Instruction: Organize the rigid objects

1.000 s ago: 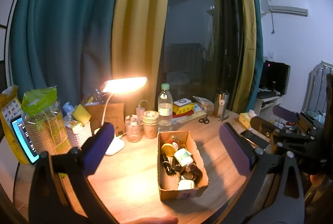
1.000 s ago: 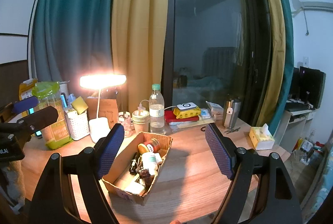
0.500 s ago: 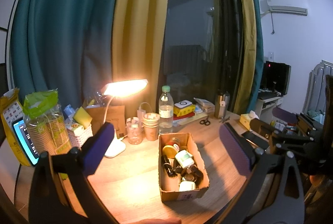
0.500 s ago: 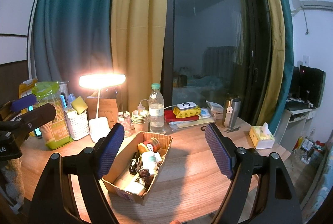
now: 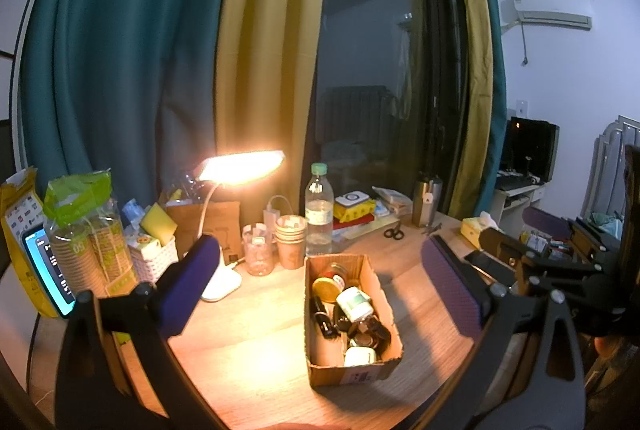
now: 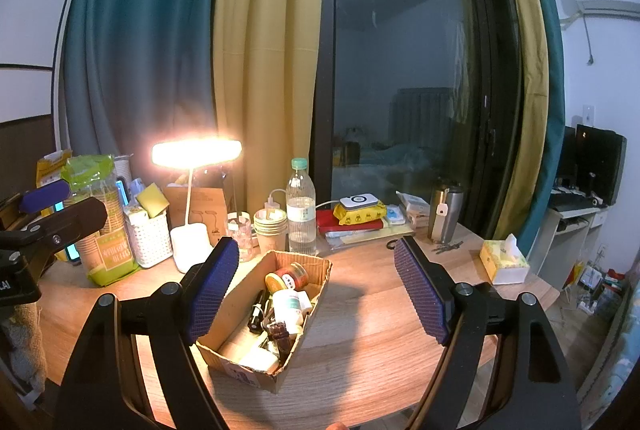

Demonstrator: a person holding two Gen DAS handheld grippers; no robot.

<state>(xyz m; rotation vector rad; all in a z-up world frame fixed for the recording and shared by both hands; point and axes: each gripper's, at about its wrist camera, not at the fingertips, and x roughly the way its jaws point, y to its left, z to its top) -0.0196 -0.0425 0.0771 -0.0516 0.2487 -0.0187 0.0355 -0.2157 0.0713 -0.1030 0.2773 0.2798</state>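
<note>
An open cardboard box (image 5: 382,370) stands on the wooden desk, also in the right wrist view (image 6: 236,318). It holds several small items: a gold-lidded jar (image 5: 325,285), a white bottle with a green label (image 5: 354,304), a red-labelled jar (image 6: 289,276) and dark small objects. My left gripper (image 5: 320,280) is open and empty, held above and in front of the box. My right gripper (image 6: 316,290) is open and empty, its left pad over the box's near left side.
A lit desk lamp (image 5: 240,168) stands back left, beside paper cups (image 5: 290,238), a water bottle (image 5: 319,214), a white basket (image 6: 148,236) and a cup pack (image 5: 86,230). A steel tumbler (image 6: 445,214), scissors (image 5: 394,232) and tissue box (image 6: 505,264) lie right.
Both views have shifted only slightly; the box sits marginally lower in the left wrist view. Both grippers stay open and nothing on the desk has moved.
</note>
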